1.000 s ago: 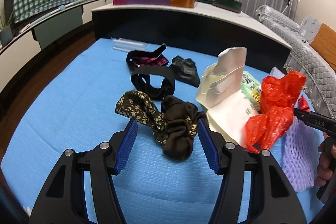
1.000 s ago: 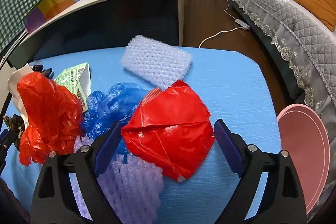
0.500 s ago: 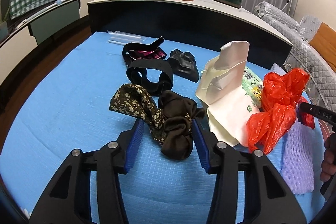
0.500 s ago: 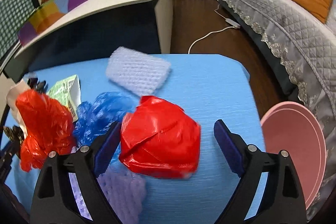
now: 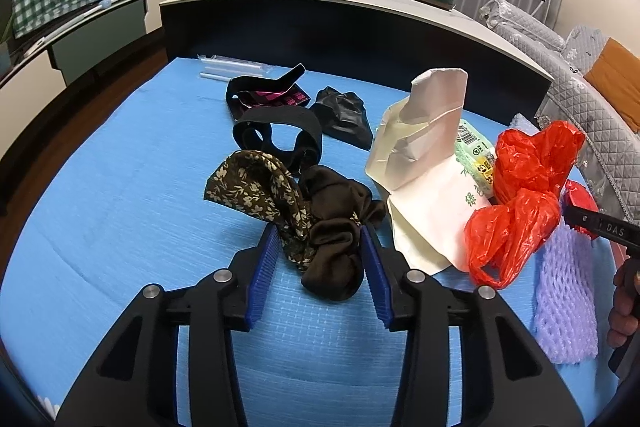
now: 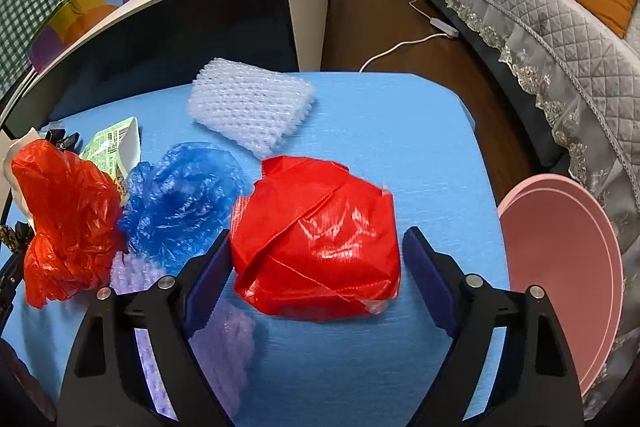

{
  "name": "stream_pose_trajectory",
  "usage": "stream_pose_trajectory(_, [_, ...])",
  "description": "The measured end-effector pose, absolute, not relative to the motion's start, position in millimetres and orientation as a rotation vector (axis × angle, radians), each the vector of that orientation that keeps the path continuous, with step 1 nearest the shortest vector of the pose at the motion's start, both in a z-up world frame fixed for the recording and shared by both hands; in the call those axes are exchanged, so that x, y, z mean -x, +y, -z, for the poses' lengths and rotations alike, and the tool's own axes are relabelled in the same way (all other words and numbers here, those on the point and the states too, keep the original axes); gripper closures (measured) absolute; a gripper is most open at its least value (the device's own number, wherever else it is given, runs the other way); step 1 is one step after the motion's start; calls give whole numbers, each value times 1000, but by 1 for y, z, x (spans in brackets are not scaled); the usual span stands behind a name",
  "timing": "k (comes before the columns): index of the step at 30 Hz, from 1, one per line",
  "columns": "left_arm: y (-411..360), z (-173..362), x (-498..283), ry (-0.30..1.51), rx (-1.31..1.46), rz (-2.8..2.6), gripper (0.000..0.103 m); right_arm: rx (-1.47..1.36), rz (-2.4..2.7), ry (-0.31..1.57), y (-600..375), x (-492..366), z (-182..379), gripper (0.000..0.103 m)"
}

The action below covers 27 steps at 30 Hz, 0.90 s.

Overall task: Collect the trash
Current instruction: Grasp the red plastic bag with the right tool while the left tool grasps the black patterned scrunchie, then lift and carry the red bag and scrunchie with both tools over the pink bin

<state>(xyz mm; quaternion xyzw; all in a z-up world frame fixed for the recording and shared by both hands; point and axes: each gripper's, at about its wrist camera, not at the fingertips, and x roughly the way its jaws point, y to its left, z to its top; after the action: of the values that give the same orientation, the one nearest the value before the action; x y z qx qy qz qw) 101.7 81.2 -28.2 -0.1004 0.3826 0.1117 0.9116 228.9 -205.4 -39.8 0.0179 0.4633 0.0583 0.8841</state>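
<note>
Left wrist view: the left gripper (image 5: 320, 267) has its pads against the brown scrunchie (image 5: 334, 227), seemingly pinching it on the blue table (image 5: 120, 167); whether the grip is firm I cannot tell.

Right wrist view: the right gripper (image 6: 316, 267) is spread wide around the red wrapper (image 6: 316, 239), which lies squarely between the fingers, left pad touching, right pad apart

Bare blue table (image 5: 120, 187) on left side, trash pile w/ red bag (image 5: 520, 187) crowding right (pink bin (image 6: 560, 267) beyond edge)
</note>
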Motion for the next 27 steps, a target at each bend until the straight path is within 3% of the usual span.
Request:
stream_pose_trajectory(1, [82,28,-102,788,207,-231,61,-38,-123,961,-206,-228,39,28])
stream_pose_trajectory(3, [81,28,-102,791,207,-228,61,-38,-129,955,-205,-226,37,28])
stream_pose_trajectory(8, [80,22,-102,771,189,-219,80,-41,-136,904,-207,-217,23,29])
stream_pose_trajectory(27, [71,-13,-74,644,142,-208,85,-28,-111,711,-212,-149,-32,29])
